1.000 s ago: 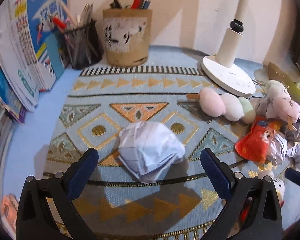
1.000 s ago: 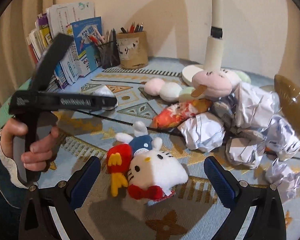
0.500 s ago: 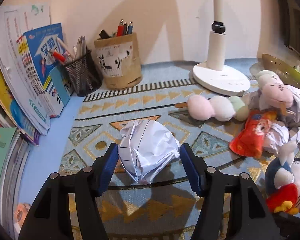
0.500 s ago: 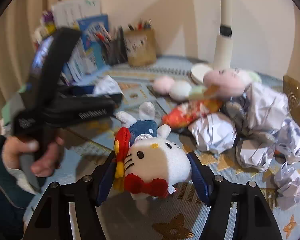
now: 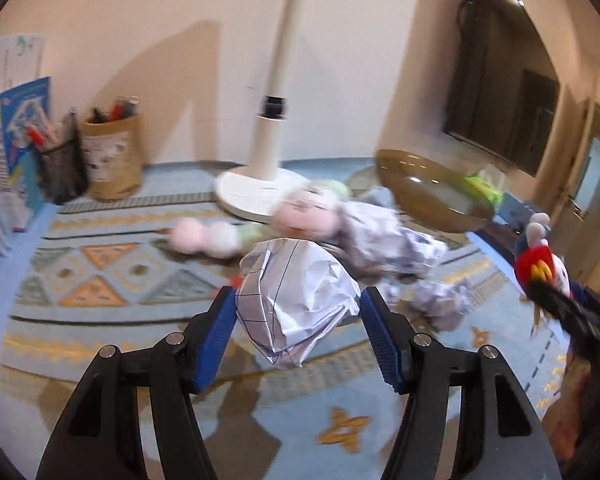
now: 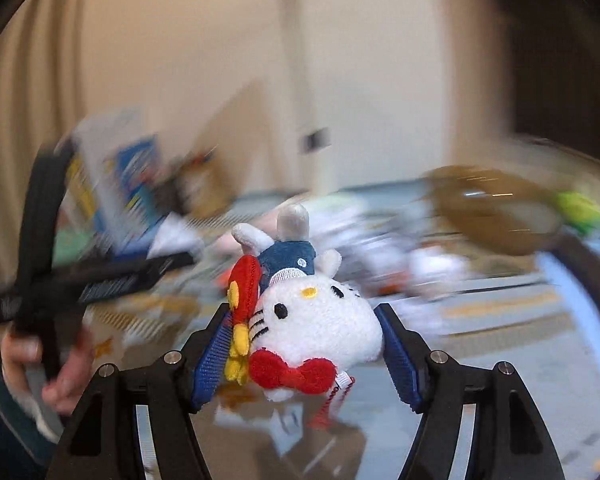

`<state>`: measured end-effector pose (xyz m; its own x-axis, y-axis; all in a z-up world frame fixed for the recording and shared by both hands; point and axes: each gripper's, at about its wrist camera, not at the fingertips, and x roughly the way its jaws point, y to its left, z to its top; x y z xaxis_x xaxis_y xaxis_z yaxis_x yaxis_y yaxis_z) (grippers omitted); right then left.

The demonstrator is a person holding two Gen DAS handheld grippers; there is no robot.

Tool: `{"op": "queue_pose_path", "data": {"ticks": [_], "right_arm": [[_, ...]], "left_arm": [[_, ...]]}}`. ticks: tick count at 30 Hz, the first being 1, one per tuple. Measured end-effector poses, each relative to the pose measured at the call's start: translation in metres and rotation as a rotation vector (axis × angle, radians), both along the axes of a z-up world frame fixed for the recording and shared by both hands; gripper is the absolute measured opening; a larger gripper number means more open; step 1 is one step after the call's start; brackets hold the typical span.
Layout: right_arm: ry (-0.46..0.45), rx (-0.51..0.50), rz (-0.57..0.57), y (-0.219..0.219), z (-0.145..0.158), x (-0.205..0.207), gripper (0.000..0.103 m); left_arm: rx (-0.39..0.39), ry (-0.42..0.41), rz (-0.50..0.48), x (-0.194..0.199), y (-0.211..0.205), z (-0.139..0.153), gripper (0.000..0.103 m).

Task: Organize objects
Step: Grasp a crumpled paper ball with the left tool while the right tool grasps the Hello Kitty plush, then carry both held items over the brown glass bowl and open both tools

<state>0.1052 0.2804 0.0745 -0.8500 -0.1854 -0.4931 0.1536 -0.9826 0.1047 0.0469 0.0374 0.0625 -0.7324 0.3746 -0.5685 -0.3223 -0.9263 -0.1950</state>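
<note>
Left gripper (image 5: 298, 312): blue pads pressed against both sides of a crumpled paper ball (image 5: 296, 300), lined sheet. The ball is clear of the patterned mat (image 5: 112, 280), held above the mat's middle.

Right gripper (image 6: 304, 332): closed around a white cat plush (image 6: 316, 328) with red bow and blue outfit, head toward the camera, feet pointing away. The plush is off the desk surface. In the left wrist view the same plush (image 5: 538, 268) shows at the far right, over the desk's right edge.

Background, left wrist view, partly blurred:
- White lamp base (image 5: 252, 194) at the back of the mat, near the wall.
- Brown bowl (image 5: 432, 188) toward the back right corner, tilted.
- Pink-and-white plush pile (image 5: 296, 220) and more crumpled papers (image 5: 440, 304) between lamp base and bowl, on the mat.
- Cardboard pen cup (image 5: 112, 160) and black mesh holder (image 5: 62, 168) side by side at the back left corner.
- Books (image 5: 8, 140) upright along the left edge.

Right wrist view heavily smeared; the person's left hand (image 6: 40, 360) gripping the other tool's handle shows at lower left.
</note>
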Motion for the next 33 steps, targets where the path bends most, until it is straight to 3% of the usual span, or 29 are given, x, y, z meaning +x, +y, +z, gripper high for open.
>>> {"op": "queue_pose_path", "data": {"ticks": [3, 5, 7, 11, 15, 18, 25, 27, 28, 31, 33], "right_arm": [[-0.081, 0.069, -0.195, 0.049, -0.013, -0.014, 0.073], [-0.218, 0.044, -0.225, 0.076, -0.040, -0.030, 0.073], [-0.289, -0.005, -0.202, 0.087, -0.062, -0.034, 0.073], [-0.279, -0.014, -0.198, 0.089, -0.072, -0.034, 0.074], [-0.306, 0.007, -0.176, 0.086, -0.077, -0.042, 0.077], [-0.333, 0.010, -0.164, 0.087, -0.085, -0.035, 0.088], [-0.357, 0.078, -0.217, 0.073, -0.098, -0.035, 0.088], [-0.335, 0.079, -0.233, 0.073, -0.097, -0.033, 0.072], [-0.322, 0.051, -0.222, 0.074, -0.095, -0.030, 0.056], [-0.291, 0.054, -0.249, 0.077, -0.088, -0.021, 0.055], [-0.262, 0.055, -0.248, 0.084, -0.075, -0.018, 0.055]], "left_arm": [[-0.022, 0.006, 0.005, 0.002, 0.017, -0.017, 0.061], [-0.093, 0.031, 0.044, 0.005, 0.021, -0.018, 0.061], [-0.097, 0.052, 0.060, 0.009, 0.018, -0.017, 0.061], [-0.082, -0.022, 0.052, -0.002, 0.015, -0.025, 0.061], [-0.074, -0.026, 0.041, -0.001, 0.015, -0.026, 0.062], [-0.088, -0.026, 0.034, -0.001, 0.019, -0.026, 0.062], [-0.115, -0.021, 0.040, 0.000, 0.026, -0.027, 0.062], [-0.113, -0.021, 0.040, 0.001, 0.025, -0.026, 0.062], [-0.111, -0.020, 0.038, 0.001, 0.025, -0.025, 0.062], [-0.072, -0.040, 0.004, 0.004, 0.026, -0.013, 0.062], [-0.038, -0.019, -0.035, 0.006, 0.033, 0.010, 0.062]]}}
